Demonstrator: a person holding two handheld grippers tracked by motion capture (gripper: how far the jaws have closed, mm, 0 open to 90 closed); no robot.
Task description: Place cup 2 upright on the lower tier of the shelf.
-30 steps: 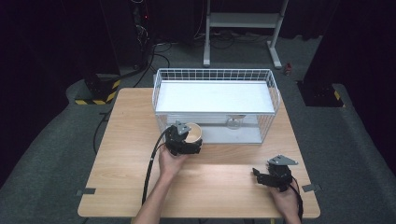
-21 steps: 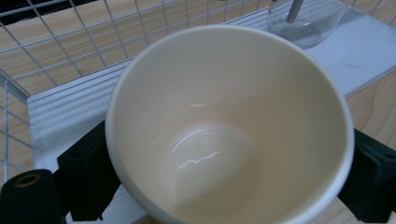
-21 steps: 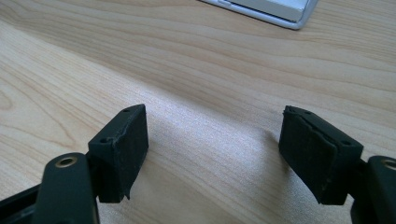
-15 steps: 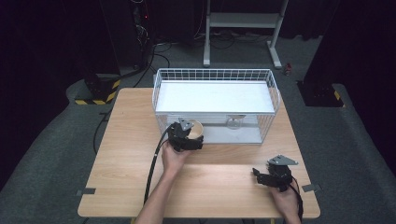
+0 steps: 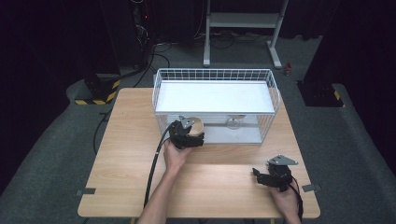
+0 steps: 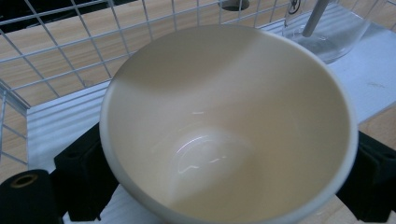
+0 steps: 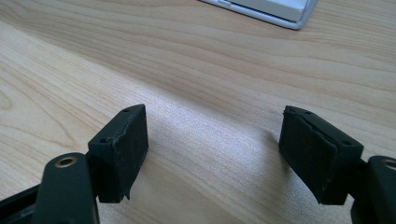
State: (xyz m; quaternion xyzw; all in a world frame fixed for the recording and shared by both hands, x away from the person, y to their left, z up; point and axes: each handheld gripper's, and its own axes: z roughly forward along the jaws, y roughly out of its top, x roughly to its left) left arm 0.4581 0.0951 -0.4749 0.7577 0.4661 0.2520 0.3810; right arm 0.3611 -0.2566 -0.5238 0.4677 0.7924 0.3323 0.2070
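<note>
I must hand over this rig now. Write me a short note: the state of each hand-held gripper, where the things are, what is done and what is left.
Left hand-held gripper: shut on the cream bowl, at the open front of the white wire rack, lower level.
Right hand-held gripper: open, nothing between its jaws, low over the wooden table at the near right.
A glass stands on the rack's lower level, to the right of the bowl.
Done: bowl gripped and brought to the rack.
Left: probably set the bowl on the lower level, then release.
</note>
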